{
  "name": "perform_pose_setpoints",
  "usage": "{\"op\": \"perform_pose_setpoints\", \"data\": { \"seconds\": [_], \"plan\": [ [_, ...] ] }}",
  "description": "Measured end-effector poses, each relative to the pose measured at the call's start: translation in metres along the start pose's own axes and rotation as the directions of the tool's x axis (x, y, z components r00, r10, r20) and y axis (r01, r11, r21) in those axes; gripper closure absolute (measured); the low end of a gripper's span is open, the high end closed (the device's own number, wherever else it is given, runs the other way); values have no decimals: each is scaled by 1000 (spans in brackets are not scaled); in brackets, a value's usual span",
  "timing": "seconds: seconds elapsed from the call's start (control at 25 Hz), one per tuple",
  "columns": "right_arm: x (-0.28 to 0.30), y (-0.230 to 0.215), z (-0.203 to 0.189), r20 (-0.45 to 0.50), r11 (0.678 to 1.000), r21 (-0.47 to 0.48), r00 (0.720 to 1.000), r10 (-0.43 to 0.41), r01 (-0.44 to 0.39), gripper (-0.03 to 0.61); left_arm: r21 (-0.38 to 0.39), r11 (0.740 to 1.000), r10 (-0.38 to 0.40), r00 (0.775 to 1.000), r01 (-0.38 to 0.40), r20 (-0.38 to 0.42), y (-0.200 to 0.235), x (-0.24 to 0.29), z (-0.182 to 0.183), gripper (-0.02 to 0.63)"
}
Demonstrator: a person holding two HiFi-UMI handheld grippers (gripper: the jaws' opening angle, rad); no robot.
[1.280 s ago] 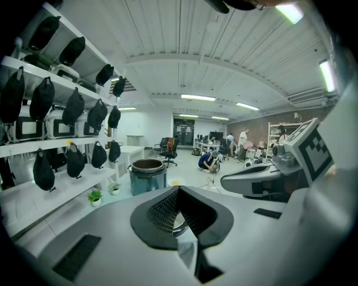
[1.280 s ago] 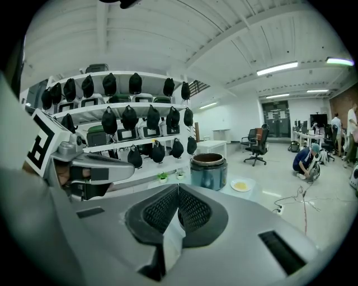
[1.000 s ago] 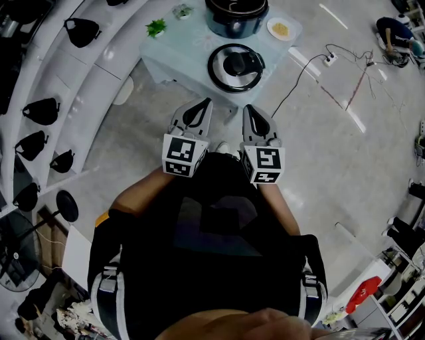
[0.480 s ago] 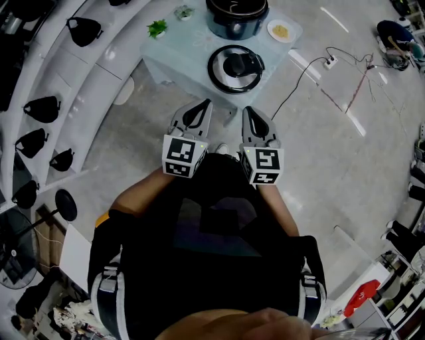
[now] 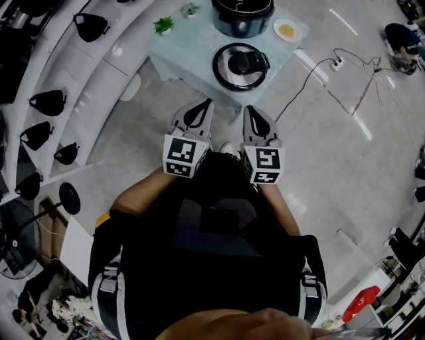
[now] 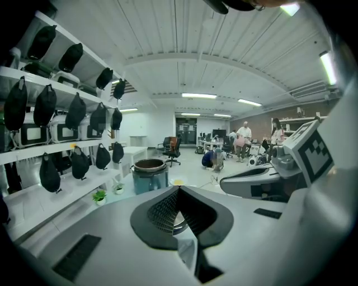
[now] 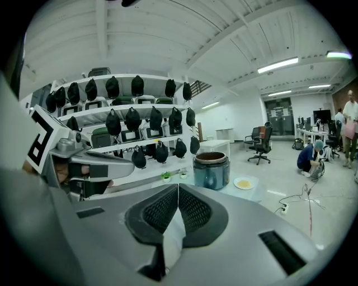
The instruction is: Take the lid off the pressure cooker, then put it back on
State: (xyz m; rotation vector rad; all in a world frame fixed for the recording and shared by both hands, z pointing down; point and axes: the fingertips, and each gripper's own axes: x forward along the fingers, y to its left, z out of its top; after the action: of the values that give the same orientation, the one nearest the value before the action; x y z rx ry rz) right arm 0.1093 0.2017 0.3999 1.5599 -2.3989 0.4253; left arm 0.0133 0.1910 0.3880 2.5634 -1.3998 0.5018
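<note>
Presently listed, on the far table (image 5: 178,56): cooker (image 5: 242,16), open; lid (image 5: 240,66), flat on the table just near of the cooker; plate (image 5: 287,29), right of the cooker; plant (image 5: 163,26), left. Left gripper (image 5: 207,102) and right gripper (image 5: 246,108) were held side by side, short of the table, each with jaws together and nothing between them.

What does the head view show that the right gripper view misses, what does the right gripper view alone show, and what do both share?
Head view only: the lid lying on the table beside the pot, and the person's dark torso. Right gripper view only: an office chair, a crouching person and ceiling lights. Both: the open pot, the plate next to it, shelves of black bags, and the right gripper with jaws together, empty.
</note>
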Motion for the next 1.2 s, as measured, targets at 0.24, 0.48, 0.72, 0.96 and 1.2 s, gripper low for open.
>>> {"op": "perform_pose_setpoints", "data": {
  "seconds": [0.24,0.48,0.72,0.96,1.2],
  "plan": [
    [0,3,-3,-1,1000,-7,1000,15,-15,558,1,1000,7,1000,-7,-2,0,-1,-2,606],
    [7,1,-2,-11,1000,-18,1000,3,-3,554,-7,1000,-27,1000,27,1,5,8,-1,606],
    [33,-4,2,-20,999,-5,999,-46,46,499,-3,996,-90,996,90,1,26,28,1,606],
    [66,2,13,-24,993,3,993,-115,115,499,10,987,-158,987,157,7,66,48,10,606],
    [92,10,18,-37,981,0,980,-194,194,479,28,972,-235,972,235,16,98,62,13,606]
  ]
}}
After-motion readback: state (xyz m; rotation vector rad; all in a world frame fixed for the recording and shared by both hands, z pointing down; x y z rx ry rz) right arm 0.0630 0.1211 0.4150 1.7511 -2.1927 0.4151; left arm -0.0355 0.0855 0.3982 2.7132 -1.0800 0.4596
